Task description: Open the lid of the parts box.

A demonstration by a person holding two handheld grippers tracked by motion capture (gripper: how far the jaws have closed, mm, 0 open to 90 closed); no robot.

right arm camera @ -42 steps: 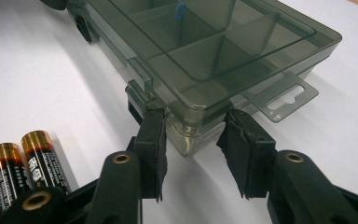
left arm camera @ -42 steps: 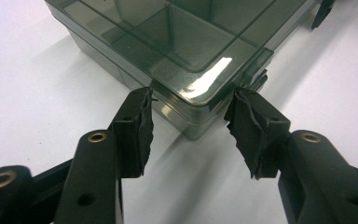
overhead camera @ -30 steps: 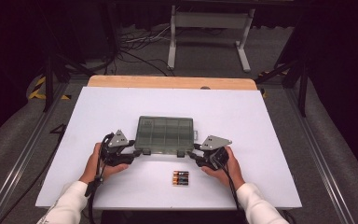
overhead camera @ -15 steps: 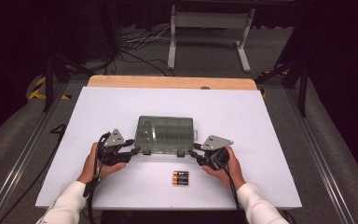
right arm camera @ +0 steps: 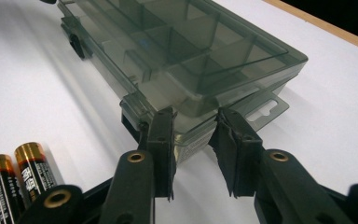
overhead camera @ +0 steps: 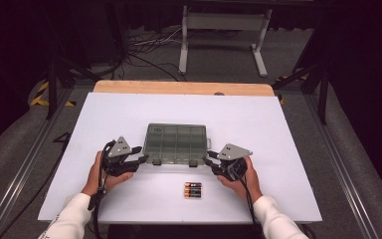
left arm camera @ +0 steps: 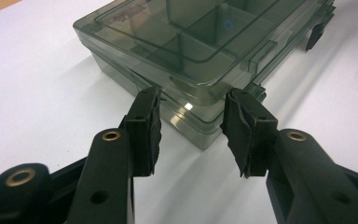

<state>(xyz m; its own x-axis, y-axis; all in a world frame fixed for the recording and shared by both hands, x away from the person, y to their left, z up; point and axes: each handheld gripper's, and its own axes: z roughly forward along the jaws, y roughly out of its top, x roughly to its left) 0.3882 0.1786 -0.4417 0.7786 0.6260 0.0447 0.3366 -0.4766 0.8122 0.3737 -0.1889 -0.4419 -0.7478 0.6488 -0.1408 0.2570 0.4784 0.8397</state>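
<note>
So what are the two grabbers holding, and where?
Each straddles a near corner of the closed box: left gripper the left one, right gripper the right. Whether the pads press yet cannot be told.

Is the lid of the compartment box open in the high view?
No, the lid of the compartment box lies flat and shut, with both front latches down.

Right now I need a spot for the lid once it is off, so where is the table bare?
Widest bare stretch: behind the box, up to the wooden edge. Also free are the table's left and right margins, outside each hand. Crowded: the front strip, where the left tongs and right tongs sit at the box's near corners and the batteries lie between the hands.
</note>
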